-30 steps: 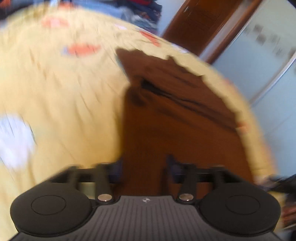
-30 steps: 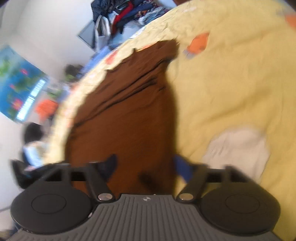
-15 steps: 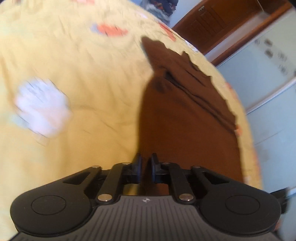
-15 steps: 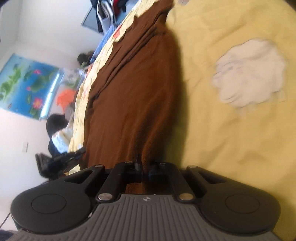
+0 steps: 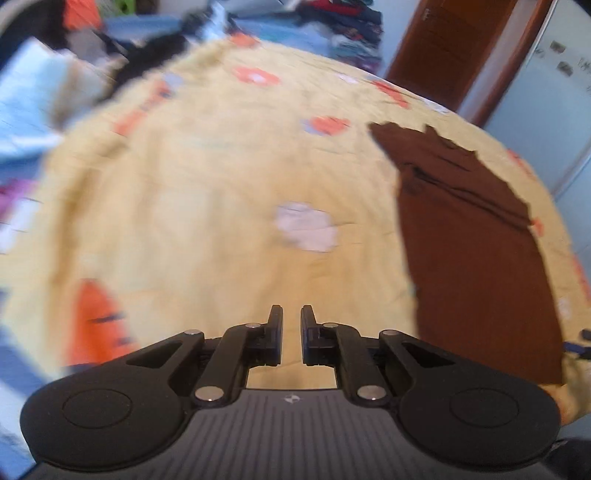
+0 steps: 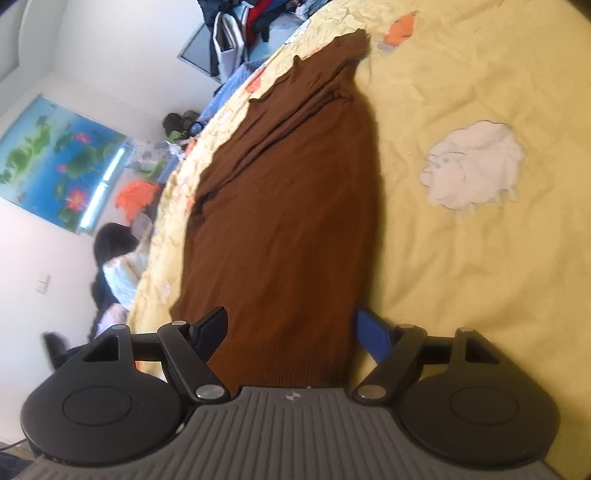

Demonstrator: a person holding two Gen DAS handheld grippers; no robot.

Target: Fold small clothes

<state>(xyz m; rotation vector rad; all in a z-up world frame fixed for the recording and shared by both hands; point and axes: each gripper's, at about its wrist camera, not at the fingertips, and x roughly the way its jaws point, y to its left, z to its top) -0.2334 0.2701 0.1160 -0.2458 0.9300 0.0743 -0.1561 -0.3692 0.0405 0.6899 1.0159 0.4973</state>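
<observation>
A brown garment [image 6: 295, 206] lies folded lengthwise in a long strip on the yellow bedspread [image 6: 461, 258]. In the left wrist view it lies at the right [image 5: 472, 236]. My right gripper [image 6: 291, 328] is open, its fingers either side of the garment's near end, holding nothing. My left gripper [image 5: 291, 332] is nearly shut with a narrow gap and empty, over bare bedspread [image 5: 207, 206] to the left of the garment.
A white flower patch [image 6: 472, 166] is printed on the bedspread right of the garment; it also shows in the left wrist view [image 5: 306, 225]. Piles of clothes [image 5: 351, 33] lie beyond the bed. A brown door [image 5: 454, 48] stands at the far right.
My right gripper has opened and let go of the garment's end. My left gripper has let go and swung left, away from the garment, which now lies flat.
</observation>
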